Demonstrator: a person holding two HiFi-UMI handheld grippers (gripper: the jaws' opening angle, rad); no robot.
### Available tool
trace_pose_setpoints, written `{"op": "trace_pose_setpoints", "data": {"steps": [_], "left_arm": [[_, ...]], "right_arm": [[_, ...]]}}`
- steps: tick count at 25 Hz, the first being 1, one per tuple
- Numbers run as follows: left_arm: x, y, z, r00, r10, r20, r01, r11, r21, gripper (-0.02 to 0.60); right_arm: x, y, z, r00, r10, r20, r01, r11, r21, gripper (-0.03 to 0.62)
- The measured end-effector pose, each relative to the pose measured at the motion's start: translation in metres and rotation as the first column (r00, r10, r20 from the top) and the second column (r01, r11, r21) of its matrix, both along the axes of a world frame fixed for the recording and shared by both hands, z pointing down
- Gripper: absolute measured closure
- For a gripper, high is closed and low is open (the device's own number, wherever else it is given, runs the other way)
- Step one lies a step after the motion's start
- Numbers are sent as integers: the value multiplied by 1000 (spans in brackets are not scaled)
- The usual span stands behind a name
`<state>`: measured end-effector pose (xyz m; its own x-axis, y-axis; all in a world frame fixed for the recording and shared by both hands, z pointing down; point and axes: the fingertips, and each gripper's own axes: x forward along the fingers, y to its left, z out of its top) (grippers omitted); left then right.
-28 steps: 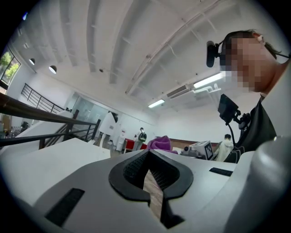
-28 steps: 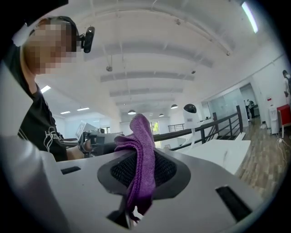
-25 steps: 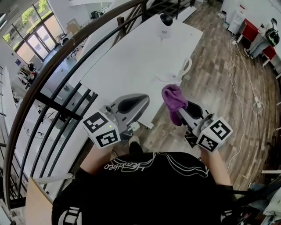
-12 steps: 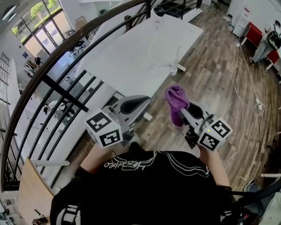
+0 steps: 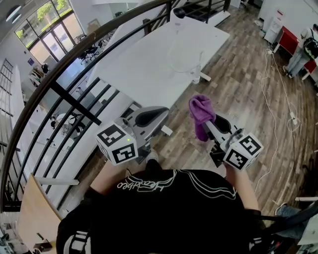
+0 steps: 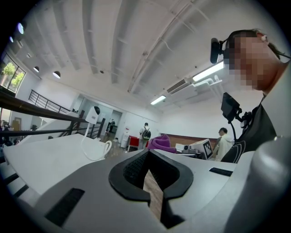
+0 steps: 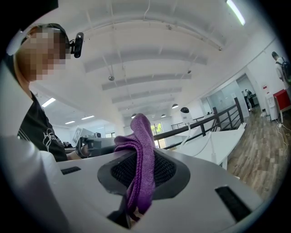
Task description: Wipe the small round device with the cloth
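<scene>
Left gripper [image 5: 160, 114]: drawn together to a thin slit, gripping nothing; held level at near left, aimed toward the table, probably kept free for steadying the device.
Right gripper [image 5: 207, 125]: clenched on the cloth; raised at near right, beside the left one but not touching it.
Cloth [image 5: 201, 110]: purple, pinched by a fold low between the jaws, the rest bunched up above and beyond the tips, likely so as to put soft fabric ahead of the hard jaws.
Small round device [image 5: 179, 12]: white with a dark rounded top, upright at the far end of the table, well apart from both grippers; untouched.
Cable [image 5: 185, 62]: white, looping from the device over the tabletop toward its right edge; worth skirting during the reach.
Table [image 5: 139, 69]: long and white, running from near centre to far.
Railing [image 5: 74, 106]: black, along the table's left side and curving past near left.
Stage: approach, by judgement; no wiping begun, cloth clear of everything.
Next need: covering most of the table's length, then laying the bunched end on the rounded top with light pressure.
Risk: tipping a small upright unit, or snagging the loop.
</scene>
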<state>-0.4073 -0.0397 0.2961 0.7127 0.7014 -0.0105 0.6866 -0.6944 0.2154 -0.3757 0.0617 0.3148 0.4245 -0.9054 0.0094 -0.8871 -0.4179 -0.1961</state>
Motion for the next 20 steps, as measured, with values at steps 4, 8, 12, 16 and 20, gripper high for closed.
{"op": "trace_pose_setpoints", "data": {"steps": [4,8,12,16,20], "left_arm": [[-7,-2,-1,1000,-4,1,4,1000,-5,572],[-16,3,5,1000,-6,10,6,1000,-18,572],[-20,8,7,1000,2,13,-1,1000,-13,572],[-24,10,8,1000,5,18,-5,1000,-15,572],[-23,15,7,1000,12,14,-12,1000,-16,572]], "right_arm": [[-6,-1,-4,1000,0,-7,0,1000,1,528],[-16,5,-1,1000,-1,-12,1,1000,3,528],[-20,8,1,1000,1,-2,-1,1000,4,528],[-25,9,0,1000,2,-7,-2,1000,4,528],[-26,14,1,1000,5,-4,-5,1000,0,528]]}}
